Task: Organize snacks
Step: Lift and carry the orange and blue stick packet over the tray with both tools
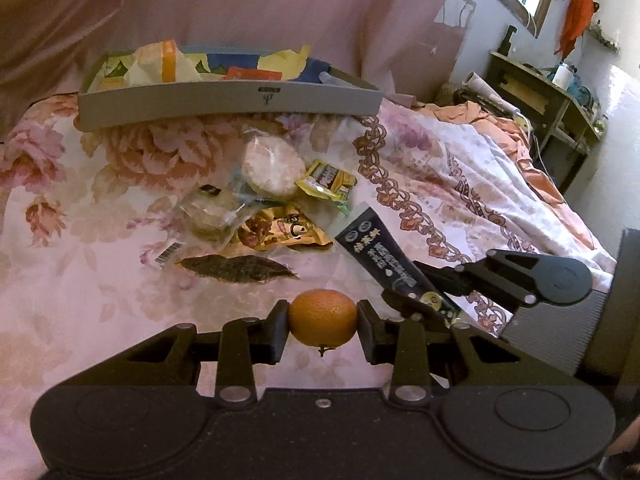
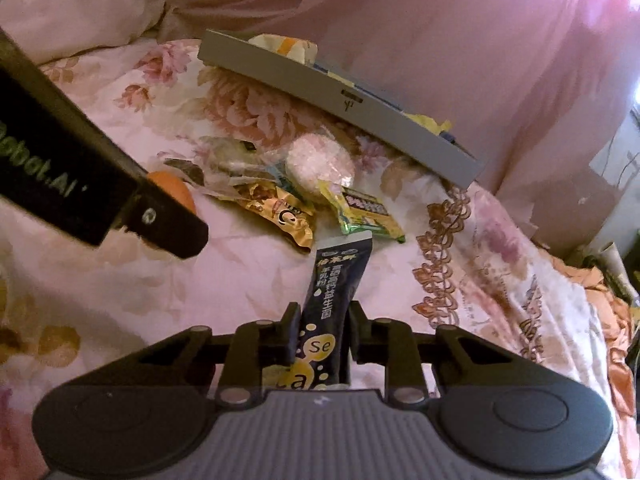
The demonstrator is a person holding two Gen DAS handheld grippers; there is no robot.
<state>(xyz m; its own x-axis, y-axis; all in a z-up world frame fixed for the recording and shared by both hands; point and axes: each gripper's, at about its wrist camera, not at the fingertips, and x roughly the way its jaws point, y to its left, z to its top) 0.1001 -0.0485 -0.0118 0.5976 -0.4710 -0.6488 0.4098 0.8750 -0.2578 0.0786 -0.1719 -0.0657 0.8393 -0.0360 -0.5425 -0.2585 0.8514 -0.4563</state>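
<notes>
My left gripper [image 1: 323,330] is shut on a small orange [image 1: 323,317], held just above the floral bedspread. My right gripper [image 2: 320,334] is shut on a long dark sachet [image 2: 334,292] with white lettering; it also shows in the left wrist view [image 1: 384,260]. A grey tray [image 1: 228,100] holding several snack packets lies farther back; it also shows in the right wrist view [image 2: 360,110]. Between the grippers and the tray lies a loose pile: a round pink rice cake [image 1: 270,164], a yellow packet [image 1: 326,182], a gold packet [image 1: 284,232], a clear-wrapped biscuit [image 1: 208,210] and a dark dried strip [image 1: 236,268].
The bedspread [image 1: 80,280] is soft and creased. A pink pillow [image 1: 260,4] rises behind the tray. A rumpled orange blanket [image 1: 500,120] and a dark desk [image 1: 540,92] are at the far right. The left gripper's body [image 2: 80,184] crosses the right wrist view's left side.
</notes>
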